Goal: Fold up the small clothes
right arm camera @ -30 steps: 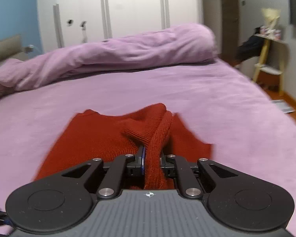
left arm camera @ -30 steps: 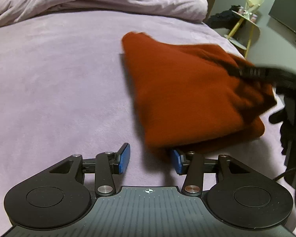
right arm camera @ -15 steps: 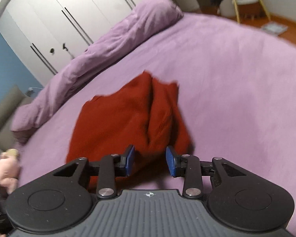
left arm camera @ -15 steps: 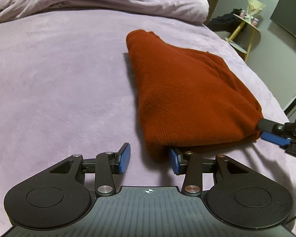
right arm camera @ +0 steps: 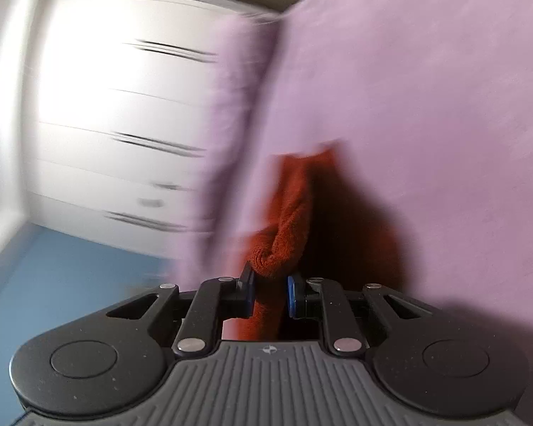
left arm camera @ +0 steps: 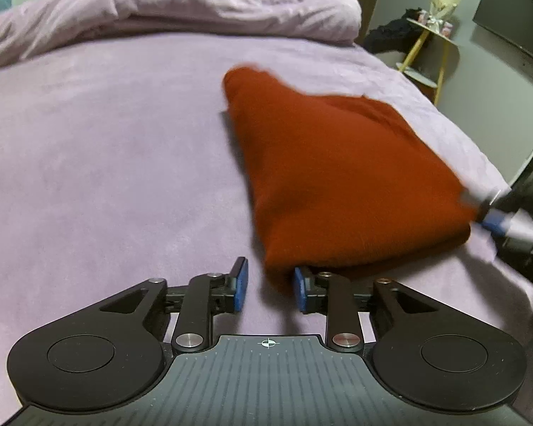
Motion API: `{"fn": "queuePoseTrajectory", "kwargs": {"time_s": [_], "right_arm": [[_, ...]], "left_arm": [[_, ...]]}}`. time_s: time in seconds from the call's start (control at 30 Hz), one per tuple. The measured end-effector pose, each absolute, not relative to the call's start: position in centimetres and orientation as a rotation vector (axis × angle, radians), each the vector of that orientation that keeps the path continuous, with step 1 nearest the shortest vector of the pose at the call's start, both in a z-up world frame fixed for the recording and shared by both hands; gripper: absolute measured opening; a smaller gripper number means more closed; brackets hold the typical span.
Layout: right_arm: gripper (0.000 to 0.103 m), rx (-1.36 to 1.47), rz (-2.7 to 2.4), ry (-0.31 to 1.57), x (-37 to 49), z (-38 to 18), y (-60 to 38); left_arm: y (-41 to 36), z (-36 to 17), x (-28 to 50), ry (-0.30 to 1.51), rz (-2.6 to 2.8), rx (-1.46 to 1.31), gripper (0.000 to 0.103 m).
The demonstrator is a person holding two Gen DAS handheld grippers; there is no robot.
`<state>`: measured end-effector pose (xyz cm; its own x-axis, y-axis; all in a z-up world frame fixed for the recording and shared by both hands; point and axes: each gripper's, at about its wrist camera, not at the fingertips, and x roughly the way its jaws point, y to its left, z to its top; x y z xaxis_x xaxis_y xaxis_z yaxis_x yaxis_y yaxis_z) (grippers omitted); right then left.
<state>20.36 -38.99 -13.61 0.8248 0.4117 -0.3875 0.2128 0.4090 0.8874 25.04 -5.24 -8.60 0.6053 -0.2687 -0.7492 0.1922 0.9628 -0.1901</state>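
A rust-red knitted garment (left arm camera: 341,177) lies folded on the purple bed (left arm camera: 106,149). My left gripper (left arm camera: 270,289) is open, low on the bed, with the garment's near corner just at its right finger. In the right wrist view, which is rolled sideways and blurred, my right gripper (right arm camera: 270,293) has its jaws partly closed around a bunched edge of the garment (right arm camera: 284,234). The right gripper also shows blurred at the garment's right corner in the left wrist view (left arm camera: 497,213).
A rolled purple duvet (left arm camera: 167,7) lies along the far side of the bed. A yellow side table (left arm camera: 433,46) and a wall TV (left arm camera: 515,10) are beyond the right edge. White wardrobe doors (right arm camera: 124,106) fill the right wrist view's left.
My right gripper let go of the garment, then rolled sideways and closed in on its bunched edge again. The left gripper stayed open at the near corner.
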Motion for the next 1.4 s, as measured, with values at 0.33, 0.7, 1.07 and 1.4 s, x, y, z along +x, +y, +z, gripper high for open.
{"fn": "queuePoseTrajectory", "kwargs": {"time_s": [0.33,0.7,1.07,1.4], "right_arm": [[0.030,0.627,-0.077,0.635,20.2,-7.5,-36.6],[0.016,0.295,0.239,0.686,36.5,-8.1,-26.0],[0.000,0.334,0.120,0.603,37.2,-12.3,-31.9],[0.000,0.356,0.083,0.545,37.3,-13.6,-33.1]], "left_arm": [[0.2,-5.7,25.1,0.855,-0.192,-0.204,0.038],[-4.0,-5.2,33.4,0.802,-0.130,-0.332,0.045],[-11.3,-8.5,39.1,0.706,-0.145,-0.139,0.055],[-11.2,-9.9,39.0,0.678,-0.150,-0.132,0.056]]}}
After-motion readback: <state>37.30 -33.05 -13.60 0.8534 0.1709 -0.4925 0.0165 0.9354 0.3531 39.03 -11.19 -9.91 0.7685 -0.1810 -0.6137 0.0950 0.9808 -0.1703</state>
